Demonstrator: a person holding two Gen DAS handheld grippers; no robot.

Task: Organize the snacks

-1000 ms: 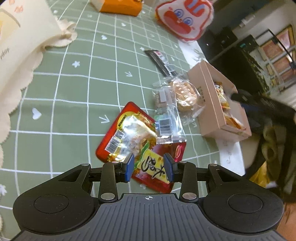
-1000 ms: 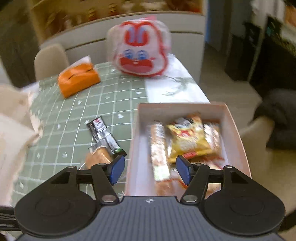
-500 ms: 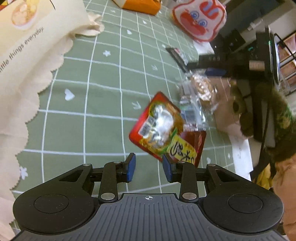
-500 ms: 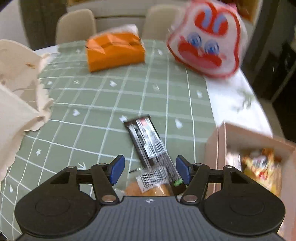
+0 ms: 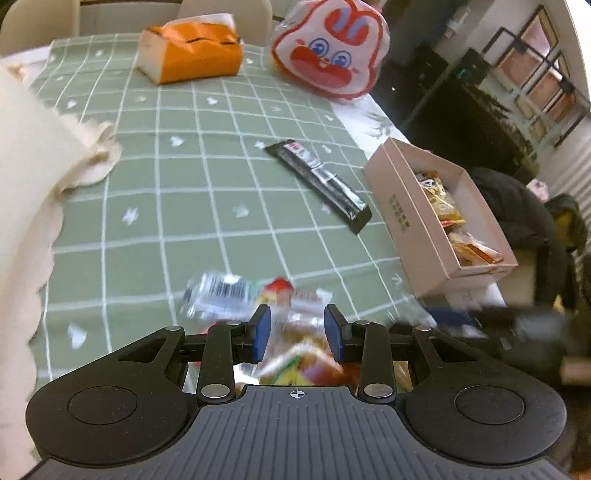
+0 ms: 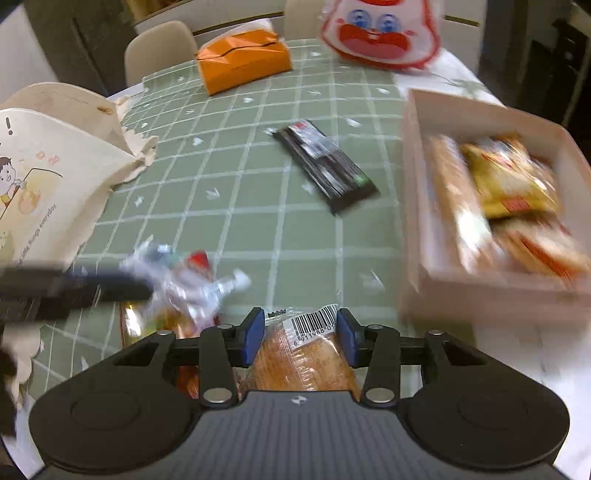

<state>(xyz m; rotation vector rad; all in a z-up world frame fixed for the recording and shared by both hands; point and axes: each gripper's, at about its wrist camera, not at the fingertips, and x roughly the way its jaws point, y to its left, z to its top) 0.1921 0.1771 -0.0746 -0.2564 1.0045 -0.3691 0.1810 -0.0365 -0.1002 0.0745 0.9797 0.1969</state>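
Left wrist view. A cream tote bag [image 5: 33,192] fills the 9 o'clock edge, lying on the green checked counter [image 5: 177,206]. At 11 o'clock sits an orange tissue pack [image 5: 192,55]; at 1 o'clock a red-and-white rabbit-face bag [image 5: 330,55]. A long black snack bar [image 5: 319,181] lies diagonally just right of centre, apart from the pink cardboard box [image 5: 406,218] at 3 o'clock, which holds yellow and orange snack packets [image 5: 454,225]. The left tongs [image 5: 297,334] stand apart over a blurred heap of clear-wrapped snack packets [image 5: 236,295] near 6 o'clock; whether either finger touches the wrapping cannot be told. The right tool shows only as a dark blur at 4 o'clock.

Right wrist view. The tote bag [image 6: 48,173], printed with a cartoon child, is at 9 o'clock. The left tool is a dark blur at 8 o'clock, against the crinkled heap of clear wrappers [image 6: 184,280]. The tissue pack [image 6: 242,62] is at 11 o'clock, the snack bar [image 6: 327,166] at centre, the rabbit-face bag [image 6: 380,33] at 1 o'clock. The right tongs [image 6: 301,338] are parted, one finger at each side of a bagged bread roll [image 6: 306,354] with a barcode on its wrapper, at 6 o'clock; contact cannot be told. The box [image 6: 413,206] is at 3 o'clock, its packets [image 6: 506,184] blurred.
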